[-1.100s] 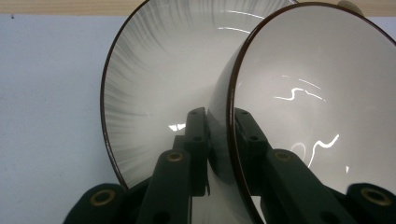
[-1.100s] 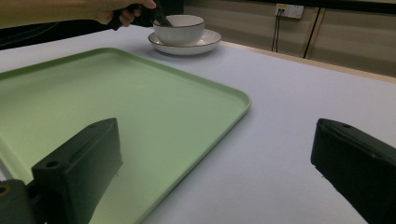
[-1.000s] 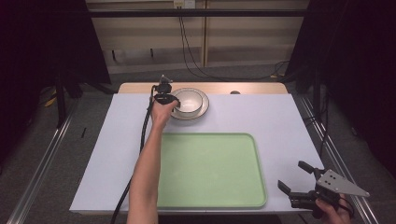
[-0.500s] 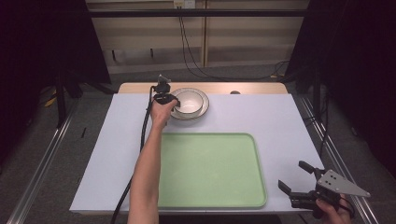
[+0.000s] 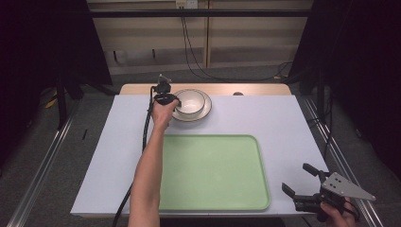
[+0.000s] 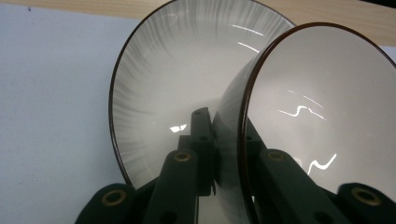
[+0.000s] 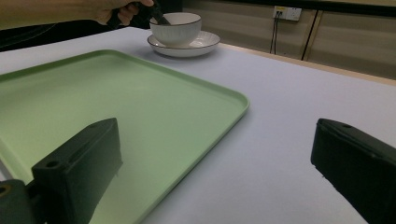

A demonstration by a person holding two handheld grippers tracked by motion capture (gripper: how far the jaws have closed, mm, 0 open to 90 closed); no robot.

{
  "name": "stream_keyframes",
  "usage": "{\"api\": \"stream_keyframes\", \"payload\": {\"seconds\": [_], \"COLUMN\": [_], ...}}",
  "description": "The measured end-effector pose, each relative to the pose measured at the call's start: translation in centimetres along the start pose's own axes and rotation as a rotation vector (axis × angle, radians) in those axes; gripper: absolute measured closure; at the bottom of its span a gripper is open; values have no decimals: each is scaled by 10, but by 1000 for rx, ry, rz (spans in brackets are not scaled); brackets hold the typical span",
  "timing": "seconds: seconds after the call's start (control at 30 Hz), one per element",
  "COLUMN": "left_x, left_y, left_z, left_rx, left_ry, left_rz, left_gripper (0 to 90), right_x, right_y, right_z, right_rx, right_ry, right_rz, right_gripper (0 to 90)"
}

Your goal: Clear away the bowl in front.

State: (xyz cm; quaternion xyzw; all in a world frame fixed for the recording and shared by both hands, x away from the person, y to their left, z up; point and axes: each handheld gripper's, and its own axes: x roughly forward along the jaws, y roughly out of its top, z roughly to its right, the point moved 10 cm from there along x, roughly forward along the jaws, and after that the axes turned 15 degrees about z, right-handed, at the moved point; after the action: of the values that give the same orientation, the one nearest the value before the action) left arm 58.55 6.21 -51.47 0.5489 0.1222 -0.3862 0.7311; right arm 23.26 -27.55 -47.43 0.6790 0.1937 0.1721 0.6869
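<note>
- High view: the left gripper (image 5: 171,100) meets the bowl (image 5: 190,100) on its plate (image 5: 204,111), far of the tray (image 5: 213,172); the right gripper (image 5: 300,184) waits near right, jaws apart.
- Left gripper view: jaws clamp the bowl's (image 6: 322,121) rim.
- Right gripper view: the bowl (image 7: 175,28) seems upright, though distant.

The left arm (image 5: 147,165) stretches far up the table, its left gripper (image 5: 171,100) clamped on a bowl (image 5: 190,101) rim. The right gripper (image 5: 300,185) rests low at the near right corner, jaws wide apart, pointing left.
</note>
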Motion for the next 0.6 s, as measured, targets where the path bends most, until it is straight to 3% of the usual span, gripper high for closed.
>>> {"api": "stream_keyframes", "payload": {"seconds": [0.2,0.23,0.37,0.4,0.6], "left_x": [-9,-11,-13,-15,-23], "left_y": [7,8,11,11,15], "left_z": [-1,-2,1,0,3], "left_rx": [-7,7,-12,6,17], "left_ry": [-7,-13,-20,-20,-36], "left_rz": [21,16,28,26,40], "left_gripper": [823,823,823,823,823], "right_x": [0,0,0,0,-1], "right_y": [0,0,0,0,1], "right_z": [1,1,1,1,0], "right_rx": [0,-2,0,-2,1], "right_ry": [-2,-1,-3,-7,5], "right_rz": [2,2,3,3,8], "right_gripper": [15,15,15,15,15]}}
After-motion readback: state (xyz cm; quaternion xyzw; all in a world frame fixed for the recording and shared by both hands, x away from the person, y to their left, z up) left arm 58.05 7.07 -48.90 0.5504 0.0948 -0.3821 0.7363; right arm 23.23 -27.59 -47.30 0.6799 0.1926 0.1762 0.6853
